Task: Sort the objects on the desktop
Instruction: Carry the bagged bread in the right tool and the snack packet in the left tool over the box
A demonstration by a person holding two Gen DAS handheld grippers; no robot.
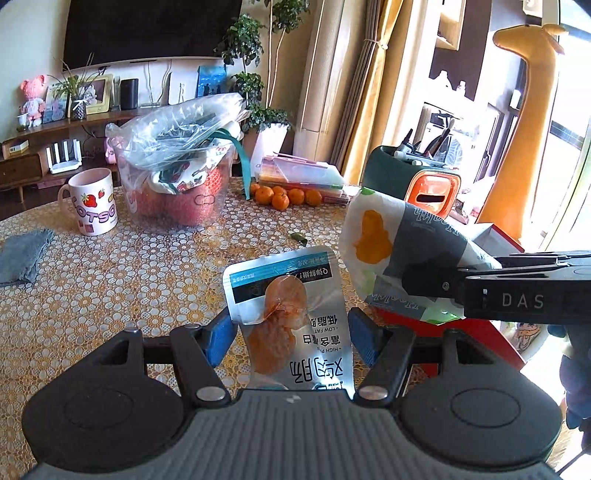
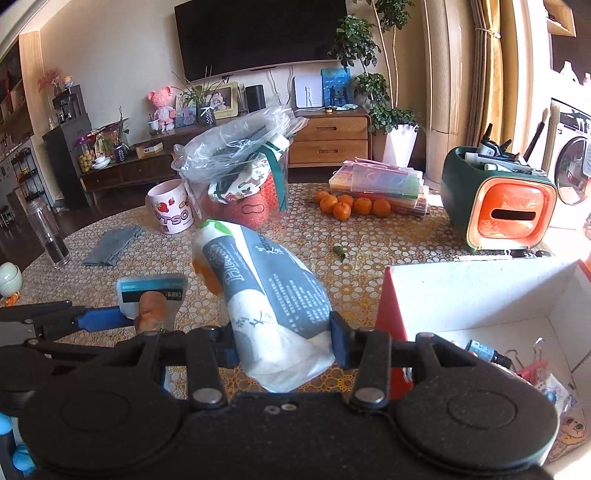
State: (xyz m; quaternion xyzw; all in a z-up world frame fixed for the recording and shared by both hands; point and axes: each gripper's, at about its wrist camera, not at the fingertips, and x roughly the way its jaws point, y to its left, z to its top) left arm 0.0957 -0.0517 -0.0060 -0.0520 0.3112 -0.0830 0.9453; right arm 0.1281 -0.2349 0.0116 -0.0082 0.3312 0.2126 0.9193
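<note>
wall tv [image 2: 258, 33], potted plant [image 2: 388, 110], giraffe figure [image 1: 524, 110]

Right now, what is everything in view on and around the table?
silver snack pouch: one, in left tongs.
white-grey packet: one, in right tongs.
mug: one, pink-white, far left.
tangerines: about six, orange, far centre.
clear tub: one, stuffed with bags, beside mug.
grey cloth: one, left.
green-orange holder: one, far right.
red-white box: one, near right.
left tongs: closed on pouch.
right tongs: closed on packet.
</note>
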